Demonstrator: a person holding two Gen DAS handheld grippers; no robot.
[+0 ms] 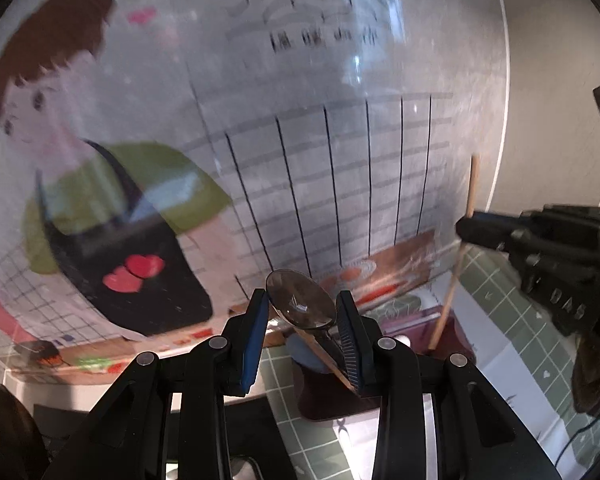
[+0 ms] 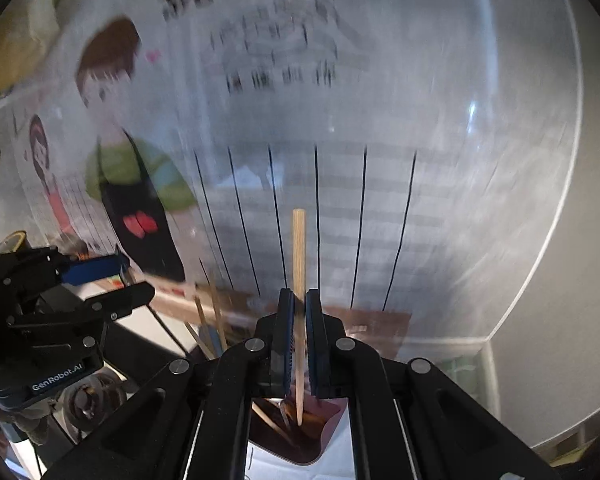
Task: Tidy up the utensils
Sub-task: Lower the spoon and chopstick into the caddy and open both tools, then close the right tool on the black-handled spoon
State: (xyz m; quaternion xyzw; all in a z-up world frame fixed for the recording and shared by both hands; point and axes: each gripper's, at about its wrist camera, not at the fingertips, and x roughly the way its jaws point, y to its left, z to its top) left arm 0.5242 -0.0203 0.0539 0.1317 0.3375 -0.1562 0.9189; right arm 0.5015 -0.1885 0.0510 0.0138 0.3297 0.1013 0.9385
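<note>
Spoon (image 1: 302, 300) pinched in left tool (image 1: 303, 312), chopstick (image 2: 299, 264) (upright) in right tool (image 2: 299, 320).

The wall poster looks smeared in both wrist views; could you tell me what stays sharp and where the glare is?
Left wrist view: poster motion-blurred, a glare streak near its top right, left claw and spoon crisp. Right wrist view: poster text smeared, a bright spot upper right, right claw and chopstick sharp.

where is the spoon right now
The spoon sits between the left gripper's fingers in the left wrist view, bowl up, above the dark holder.
</note>
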